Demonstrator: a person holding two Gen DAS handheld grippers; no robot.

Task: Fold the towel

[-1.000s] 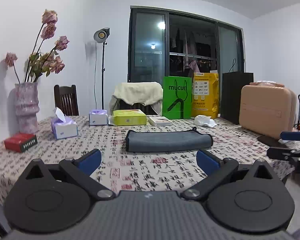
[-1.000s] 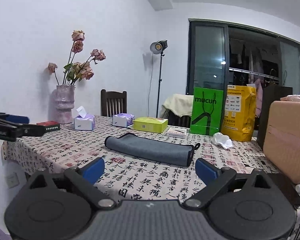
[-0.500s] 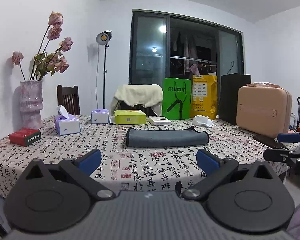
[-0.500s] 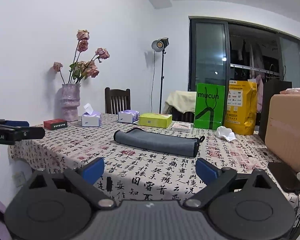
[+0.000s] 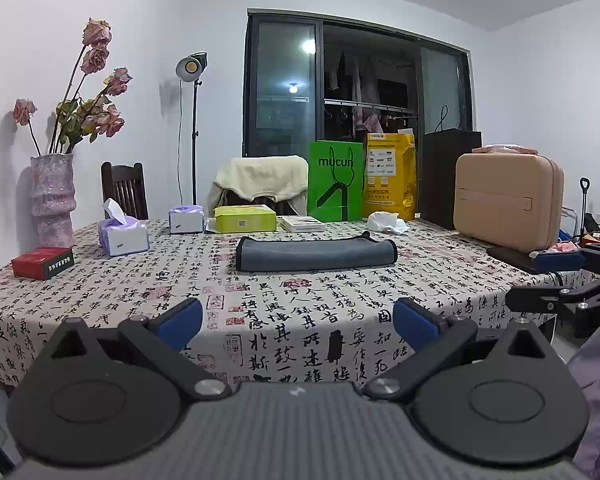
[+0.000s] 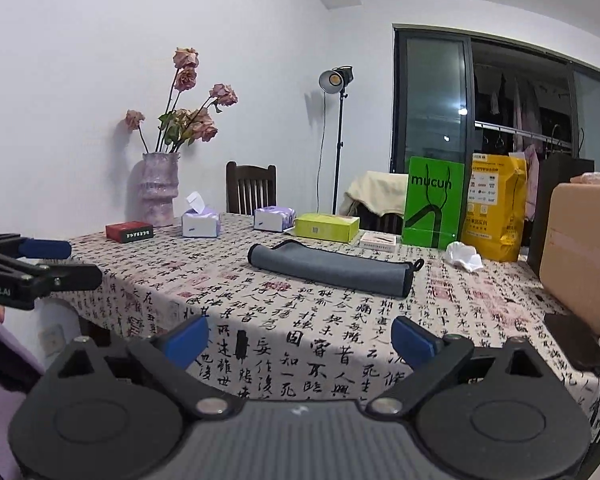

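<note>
folded grey towel (image 5: 316,255), green "mucun" bag (image 5: 335,186)

Matt grey cloth towel (image 5: 316,254), printed fabric tablecloth (image 5: 300,312)

Table (image 5: 300,320) wearing cloth printed with black calligraphy and red seals, cloth hanging over near edge. Grey towel (image 5: 316,254) lying folded in long band mid-table. Along left side: red box (image 5: 43,263), pink vase (image 5: 51,200), two tissue packs (image 5: 123,234) (image 5: 186,219). Yellow-green box (image 5: 245,218) and white booklet (image 5: 302,223) sitting behind towel. Green bag (image 5: 335,181), yellow bag (image 5: 389,175), crumpled tissue (image 5: 386,222), black bag (image 5: 448,176), tan case (image 5: 508,200) standing toward far right. Phone (image 6: 576,340) lying near right edge.
</note>
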